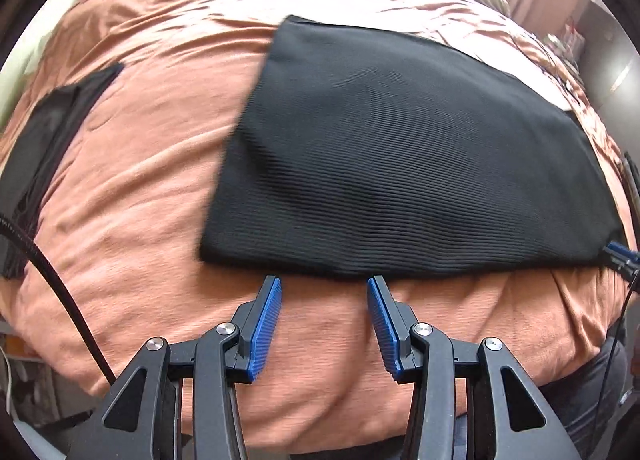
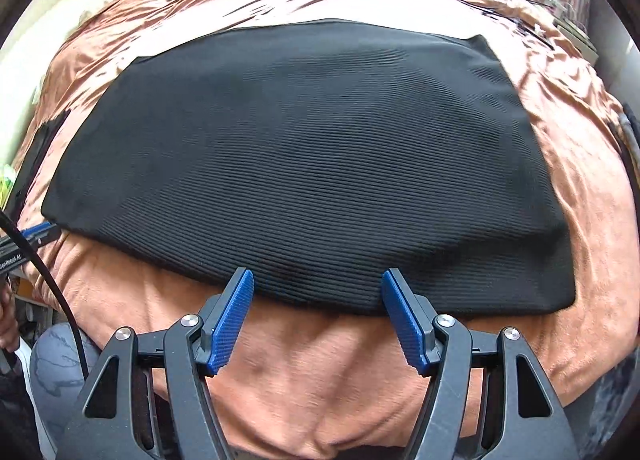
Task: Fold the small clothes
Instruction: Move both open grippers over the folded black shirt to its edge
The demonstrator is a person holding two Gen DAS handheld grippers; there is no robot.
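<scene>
A black ribbed garment (image 2: 304, 164) is laid flat at frame centre on an orange bedcover (image 2: 328, 372). Left gripper (image 1: 324, 284) and right gripper (image 2: 318, 278) are released, poised at its lower edge.

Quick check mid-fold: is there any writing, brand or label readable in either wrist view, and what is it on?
"...Robot.AI": white print on the body of the left gripper, seen at the left edge of the right wrist view; its first letters are cut off and blurred, so this reading is partial.
Black ribbed garment: no label or print visible.
Orange bedcover: none.
</scene>
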